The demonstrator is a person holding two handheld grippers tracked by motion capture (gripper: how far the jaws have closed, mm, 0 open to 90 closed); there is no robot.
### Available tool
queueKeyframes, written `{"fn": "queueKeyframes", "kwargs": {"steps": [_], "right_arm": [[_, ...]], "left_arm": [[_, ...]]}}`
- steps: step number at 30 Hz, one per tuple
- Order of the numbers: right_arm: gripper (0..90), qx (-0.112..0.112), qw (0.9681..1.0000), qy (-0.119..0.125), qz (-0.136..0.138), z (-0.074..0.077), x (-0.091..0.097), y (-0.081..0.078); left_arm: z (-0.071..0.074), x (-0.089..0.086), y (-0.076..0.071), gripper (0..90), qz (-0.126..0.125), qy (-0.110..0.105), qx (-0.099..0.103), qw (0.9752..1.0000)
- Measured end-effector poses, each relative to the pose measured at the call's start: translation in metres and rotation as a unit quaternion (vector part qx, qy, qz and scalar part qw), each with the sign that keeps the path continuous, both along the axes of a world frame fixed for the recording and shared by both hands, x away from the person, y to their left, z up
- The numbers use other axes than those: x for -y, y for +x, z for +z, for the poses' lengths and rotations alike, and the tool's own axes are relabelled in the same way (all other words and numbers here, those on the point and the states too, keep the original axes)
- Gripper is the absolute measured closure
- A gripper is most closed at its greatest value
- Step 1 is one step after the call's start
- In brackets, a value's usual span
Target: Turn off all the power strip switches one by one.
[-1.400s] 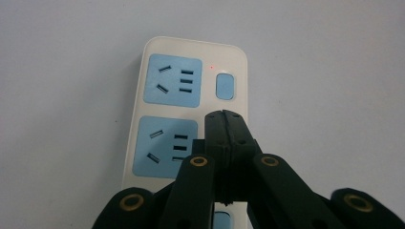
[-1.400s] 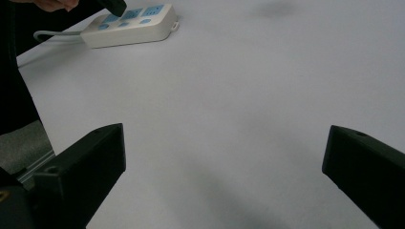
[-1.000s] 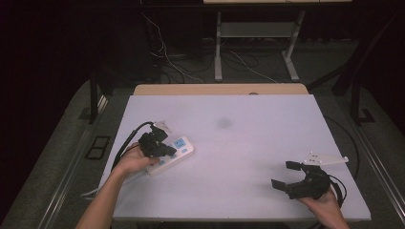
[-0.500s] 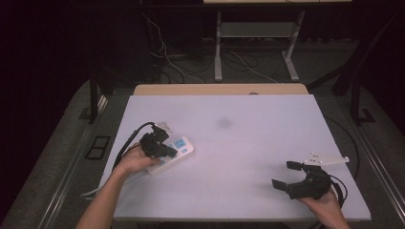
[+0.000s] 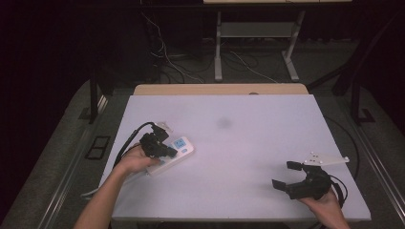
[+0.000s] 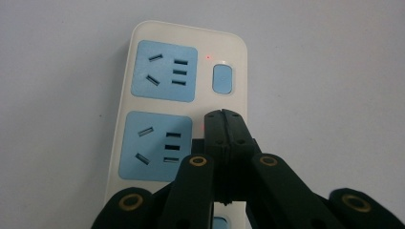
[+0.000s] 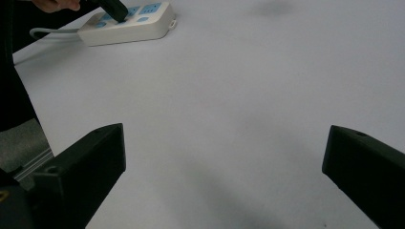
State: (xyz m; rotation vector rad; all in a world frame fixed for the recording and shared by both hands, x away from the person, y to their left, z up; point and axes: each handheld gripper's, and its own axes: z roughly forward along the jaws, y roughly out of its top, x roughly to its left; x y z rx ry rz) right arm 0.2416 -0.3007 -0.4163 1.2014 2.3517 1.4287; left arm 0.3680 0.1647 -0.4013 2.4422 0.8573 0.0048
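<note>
My left gripper (image 6: 223,114) had its jaws pressed together, tips resting on the white power strip (image 6: 143,100) beside its second blue socket (image 6: 155,145), just below the blue switch (image 6: 223,79). The strip lay near the table's (image 5: 248,143) left edge. My right gripper (image 5: 289,174) hovered well apart, jaws spread wide, holding nothing.

Overhead looks down; tool cameras (low, close) share table (image 5: 248,143).

A white table (image 5: 248,143) bears a faint dark smudge (image 5: 223,123); cables (image 5: 167,62) trail across the floor behind it.
</note>
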Motion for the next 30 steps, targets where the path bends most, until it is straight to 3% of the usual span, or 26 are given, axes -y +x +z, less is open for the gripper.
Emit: {"fn": "queueKeyframes", "kwargs": {"steps": [10,21,22,24,30], "right_arm": [[0.5,0.001,1.0000,-0.001,0.000,0.000,0.000,0.000],[0.5,0.000,1.0000,0.000,-0.002,0.000,0.001,0.001],[0.5,0.000,1.0000,0.000,-0.002,0.000,0.001,0.001],[0.5,0.000,1.0000,0.001,-0.002,0.000,0.002,0.001],[0.5,-0.001,1.0000,0.002,-0.004,0.000,0.003,0.001]], "left_arm": [[0.000,0.003,-0.003,89.5,0.001,0.012,0.010,0.9999],[0.000,0.002,-0.005,89.4,0.015,0.003,0.015,0.9998],[0.001,0.002,-0.005,89.4,0.014,0.004,0.015,0.9998],[0.006,0.000,-0.004,89.3,0.018,-0.017,0.013,0.9996],[0.020,0.003,-0.001,89.3,0.015,-0.021,0.022,0.9994]]}}
